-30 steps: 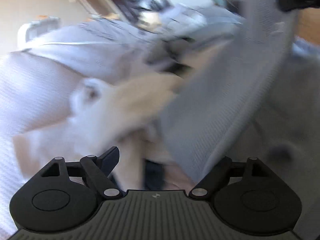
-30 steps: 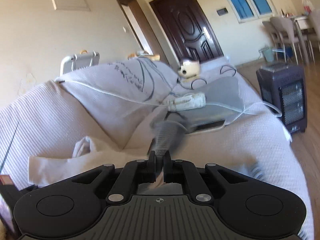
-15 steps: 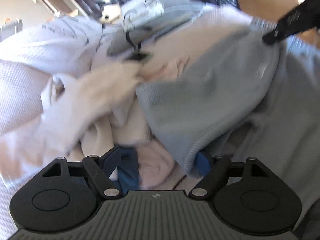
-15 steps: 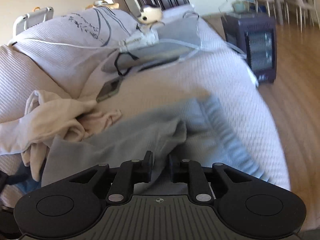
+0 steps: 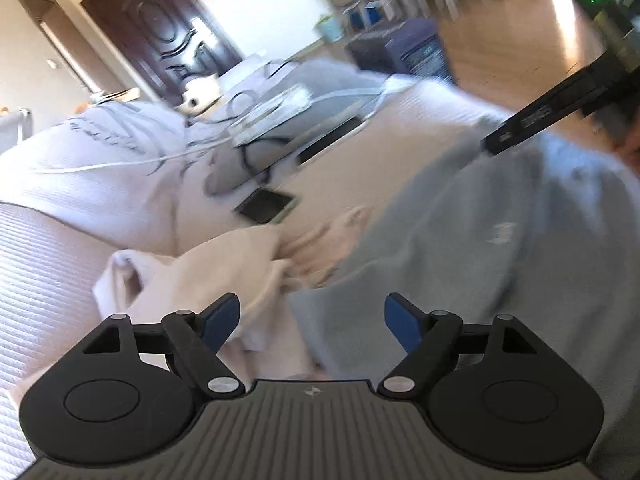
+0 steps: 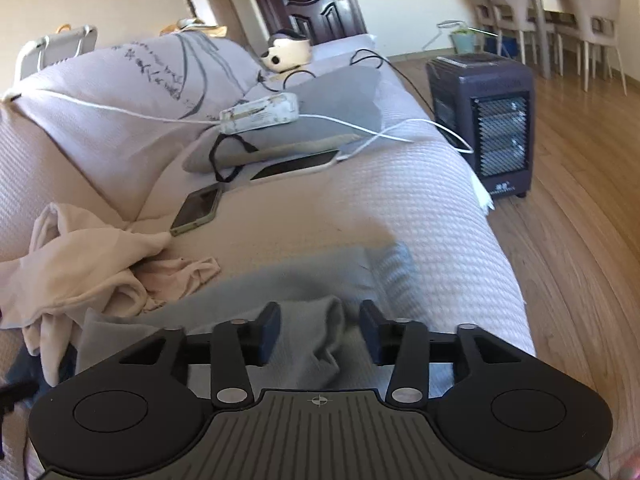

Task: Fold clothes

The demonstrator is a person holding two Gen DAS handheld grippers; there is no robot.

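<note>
A grey knit garment (image 5: 472, 240) (image 6: 256, 292) lies spread on the sofa seat. Beside it, on its left, sits a crumpled cream garment (image 5: 208, 268) (image 6: 76, 264). My left gripper (image 5: 312, 320) hangs open above the spot where the two garments meet, with nothing between its blue pads. My right gripper (image 6: 320, 332) is opening; a fold of the grey garment lies between its fingers (image 6: 268, 332) and the pads stand clear of it. A dark finger of the right gripper (image 5: 540, 116) shows over the grey garment's far edge in the left wrist view.
A phone (image 6: 198, 210) lies on the seat just beyond the clothes. Farther back sit a tablet (image 6: 296, 166), a grey cushion, a power strip (image 6: 260, 114) with white cables and a printed pillow. A dark heater (image 6: 484, 120) stands on the wood floor at the sofa's right.
My right gripper went from shut on the grey garment to open, dropping it flat on the seat. The left gripper rose and tilted up, so the room shows beyond the clothes.
</note>
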